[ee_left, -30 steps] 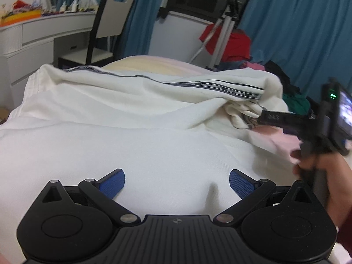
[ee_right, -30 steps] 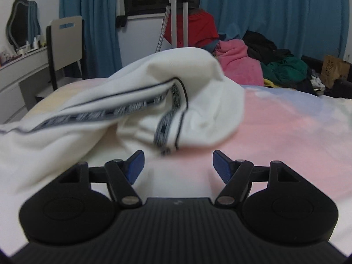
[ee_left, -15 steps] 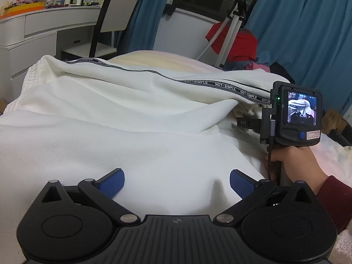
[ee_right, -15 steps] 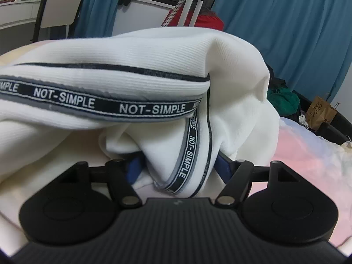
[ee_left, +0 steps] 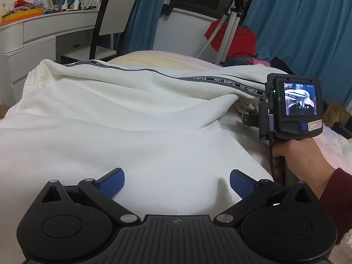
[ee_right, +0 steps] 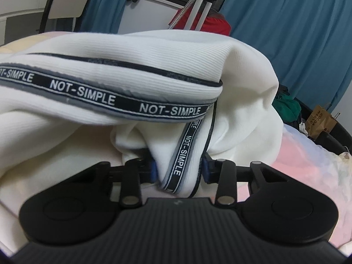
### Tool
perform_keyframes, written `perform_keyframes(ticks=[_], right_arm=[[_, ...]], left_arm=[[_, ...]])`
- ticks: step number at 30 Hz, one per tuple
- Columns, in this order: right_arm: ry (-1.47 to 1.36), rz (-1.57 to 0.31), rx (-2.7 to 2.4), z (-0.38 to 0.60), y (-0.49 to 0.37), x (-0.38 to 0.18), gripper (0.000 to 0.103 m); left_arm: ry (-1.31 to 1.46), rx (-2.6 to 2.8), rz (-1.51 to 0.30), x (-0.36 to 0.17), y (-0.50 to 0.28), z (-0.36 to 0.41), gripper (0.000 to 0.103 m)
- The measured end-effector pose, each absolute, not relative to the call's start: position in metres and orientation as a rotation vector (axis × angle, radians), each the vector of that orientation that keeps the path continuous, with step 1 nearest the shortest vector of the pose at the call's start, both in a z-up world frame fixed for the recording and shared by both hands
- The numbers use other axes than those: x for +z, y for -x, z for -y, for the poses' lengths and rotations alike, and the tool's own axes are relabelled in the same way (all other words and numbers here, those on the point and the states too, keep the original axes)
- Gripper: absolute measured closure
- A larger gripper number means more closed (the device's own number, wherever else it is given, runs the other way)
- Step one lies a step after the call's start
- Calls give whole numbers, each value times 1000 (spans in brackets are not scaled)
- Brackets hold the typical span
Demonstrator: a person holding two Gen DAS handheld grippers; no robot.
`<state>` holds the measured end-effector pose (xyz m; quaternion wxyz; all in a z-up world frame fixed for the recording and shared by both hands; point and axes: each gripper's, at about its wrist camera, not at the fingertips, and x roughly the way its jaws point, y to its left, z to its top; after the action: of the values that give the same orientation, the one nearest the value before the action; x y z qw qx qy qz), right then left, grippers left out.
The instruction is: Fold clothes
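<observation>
There is one white garment [ee_left: 123, 136] with a black band that reads NOT-SIMPLE, and it lies spread over the bed [ee_right: 308, 160], covering most of it. There are two grippers. The left gripper [ee_left: 177, 181] hovers low over the near part of the garment with its two blue pads wide apart and nothing between them. The right gripper [ee_right: 179, 169] has its jaws narrowed onto a bunched fold of the garment, with the printed band running down between the pads; in the left wrist view the same tool, with its small lit screen, is at the right edge of the garment, held by the right hand [ee_left: 303, 156] in a dark red sleeve. The sheet of the bed shows pale pink to the right of the garment and pale yellow beyond it. Behind the garment stand one chair [ee_left: 114, 22] with a pale back, one white dresser [ee_left: 44, 30] with bottles and small things on top, and one tripod [ee_left: 231, 22] with a red cloth [ee_left: 239, 41] beside it. Blue curtains [ee_left: 303, 22] cover the wall behind the garment. Beyond the garment's right end lie a pile of dark and green clothes [ee_right: 286, 107] and one brown paper bag [ee_right: 321, 121].
</observation>
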<state>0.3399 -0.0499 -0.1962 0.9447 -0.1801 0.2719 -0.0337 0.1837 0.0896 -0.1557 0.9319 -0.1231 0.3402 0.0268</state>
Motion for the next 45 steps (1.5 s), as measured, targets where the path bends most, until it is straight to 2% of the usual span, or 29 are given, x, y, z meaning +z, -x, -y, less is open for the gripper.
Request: perform_keyframes(ticks=[22,27,39,40,42,44,45], right_arm=[[392,-526,-68,60,-315,-186,74],[566,-502,-77,92,-289,-168,74],[1015,-501,-355,252,-262,-118,79],[1054,-501,-355,256,-263,-121,78],[1124,-519,-352,263,-265,-136,68],[1126,-566,-396,276,-271,-150,44],[1110,-594,-435,286,-273,-156,40]], left_arm=[[197,54,-694,-162,-189,-88,0],[202,54,-693,-161,-190,-89,0],[213,55,-683,-156,-190,-92,0],[212,54,-681,-156,-190,-92,0],[207,57,-682,-156,-190,-91,0],[196,58,-680,-156,-190,-90,0],[189,59,-680,-156,-191,-89,0]])
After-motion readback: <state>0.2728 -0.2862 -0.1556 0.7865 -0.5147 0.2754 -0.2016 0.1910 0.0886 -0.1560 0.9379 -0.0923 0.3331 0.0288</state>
